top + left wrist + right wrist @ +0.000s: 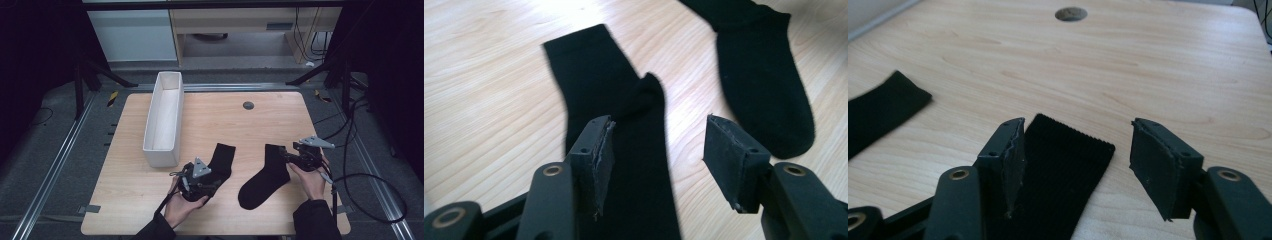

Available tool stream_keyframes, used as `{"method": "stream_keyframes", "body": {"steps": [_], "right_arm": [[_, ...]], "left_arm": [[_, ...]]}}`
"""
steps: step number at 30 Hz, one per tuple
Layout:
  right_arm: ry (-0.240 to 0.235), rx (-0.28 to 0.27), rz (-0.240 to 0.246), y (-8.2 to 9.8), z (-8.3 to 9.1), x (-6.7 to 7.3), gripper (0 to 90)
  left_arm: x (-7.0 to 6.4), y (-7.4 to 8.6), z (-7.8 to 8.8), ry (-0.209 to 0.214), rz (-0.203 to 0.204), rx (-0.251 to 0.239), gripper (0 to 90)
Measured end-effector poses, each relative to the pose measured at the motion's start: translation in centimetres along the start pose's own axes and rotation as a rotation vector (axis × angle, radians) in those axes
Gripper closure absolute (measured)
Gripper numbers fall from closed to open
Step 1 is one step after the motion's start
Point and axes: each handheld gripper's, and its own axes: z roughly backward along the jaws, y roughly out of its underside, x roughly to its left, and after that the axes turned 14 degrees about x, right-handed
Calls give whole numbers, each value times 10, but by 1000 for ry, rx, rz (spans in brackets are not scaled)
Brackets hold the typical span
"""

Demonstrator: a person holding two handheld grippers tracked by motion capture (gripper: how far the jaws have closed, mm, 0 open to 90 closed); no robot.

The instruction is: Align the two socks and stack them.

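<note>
Left gripper [212, 182]: jaws stood apart, gripping nothing, low over the foot part of the left sock [220, 161], near the table's front edge.
Right gripper [286, 156]: jaws likewise spread and empty, at the cuff of the right sock [265, 177], toward the table's right edge.
Left sock: lay flat, cuff pointing to the far edge, just beside the box's near end.
Right sock: lay flat, toe toward the front edge, apart from the left sock.
Box [164, 118]: white, long, on the table's left part.
Table [225, 120]: light wood, round hole [248, 105] near the far edge.
</note>
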Motion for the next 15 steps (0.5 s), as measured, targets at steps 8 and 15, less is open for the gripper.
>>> {"method": "stream_keyframes", "body": {"steps": [8,15], "right_arm": [[9,49,22,2,-17,-1,434],[25,97,37,5,-32,-5,475]], "left_arm": [[-24,-15,-24,23,-55,30,441],[-44,-20,-45,80,-72,67,453]]}}
